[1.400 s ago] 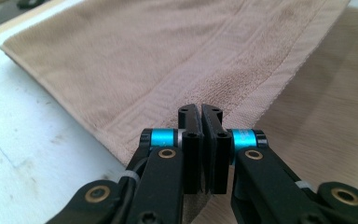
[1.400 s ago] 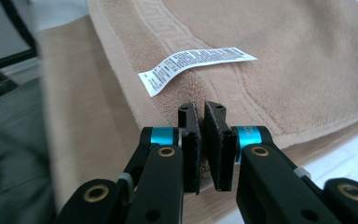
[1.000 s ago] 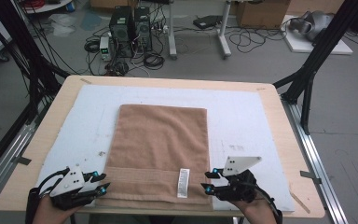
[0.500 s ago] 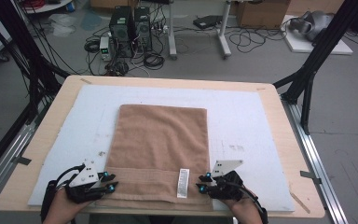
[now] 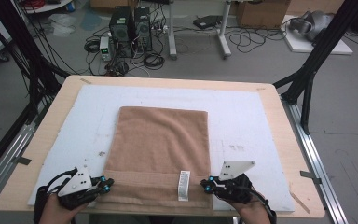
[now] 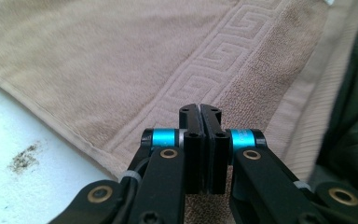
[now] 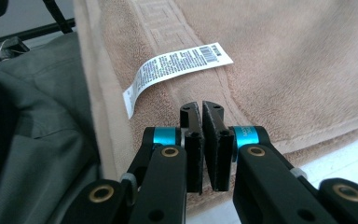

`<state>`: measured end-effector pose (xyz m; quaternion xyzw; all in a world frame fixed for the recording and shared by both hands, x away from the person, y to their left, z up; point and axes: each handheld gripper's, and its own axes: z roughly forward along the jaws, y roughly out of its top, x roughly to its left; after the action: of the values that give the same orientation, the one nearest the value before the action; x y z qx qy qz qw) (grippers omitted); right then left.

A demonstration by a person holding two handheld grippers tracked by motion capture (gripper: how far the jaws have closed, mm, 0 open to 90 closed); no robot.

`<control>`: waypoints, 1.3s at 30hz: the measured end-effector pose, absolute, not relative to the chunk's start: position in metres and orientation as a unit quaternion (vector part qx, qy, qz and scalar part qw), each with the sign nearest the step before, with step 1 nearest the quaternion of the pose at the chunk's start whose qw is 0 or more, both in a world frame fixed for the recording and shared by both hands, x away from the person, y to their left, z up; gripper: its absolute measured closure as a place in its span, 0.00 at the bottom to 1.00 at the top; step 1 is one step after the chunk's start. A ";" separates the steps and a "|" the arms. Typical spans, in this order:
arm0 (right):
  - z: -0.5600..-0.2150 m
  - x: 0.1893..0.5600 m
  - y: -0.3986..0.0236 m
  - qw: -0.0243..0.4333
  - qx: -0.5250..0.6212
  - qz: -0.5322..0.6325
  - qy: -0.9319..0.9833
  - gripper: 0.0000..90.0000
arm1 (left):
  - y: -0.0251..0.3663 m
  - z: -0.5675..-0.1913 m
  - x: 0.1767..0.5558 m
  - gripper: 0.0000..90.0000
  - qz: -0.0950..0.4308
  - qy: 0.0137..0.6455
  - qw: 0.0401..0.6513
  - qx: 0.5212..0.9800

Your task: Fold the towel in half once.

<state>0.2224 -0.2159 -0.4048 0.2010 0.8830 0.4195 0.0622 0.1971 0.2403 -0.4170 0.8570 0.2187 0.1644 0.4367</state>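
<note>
Both grippers have just been closing: the left gripper [image 5: 103, 184] and right gripper [image 5: 208, 185] are now clamped on the near corners of the towel [image 5: 161, 144], which lies flat on the white board [image 5: 242, 121]. A thin pinch could slip when lifted, dropping one corner.

Even, soft light — jaw bases blurred close-up.
</note>
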 end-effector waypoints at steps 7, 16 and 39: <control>-0.405 0.216 -0.221 0.046 0.206 0.421 0.882 0.80 | 0.243 -0.425 0.193 0.82 0.138 0.223 0.433 0.862; -0.421 0.222 -0.206 0.033 0.193 0.414 0.889 0.75 | 0.239 -0.439 0.195 0.81 0.132 0.217 0.427 0.868; -0.428 0.236 -0.220 0.031 0.243 0.426 0.871 0.57 | 0.240 -0.431 0.207 0.67 0.140 0.246 0.441 0.852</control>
<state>0.2363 -0.2205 -0.4281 0.2430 0.8710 0.4258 0.0308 0.2067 0.2402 -0.4309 0.8517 0.2461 0.1397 0.4411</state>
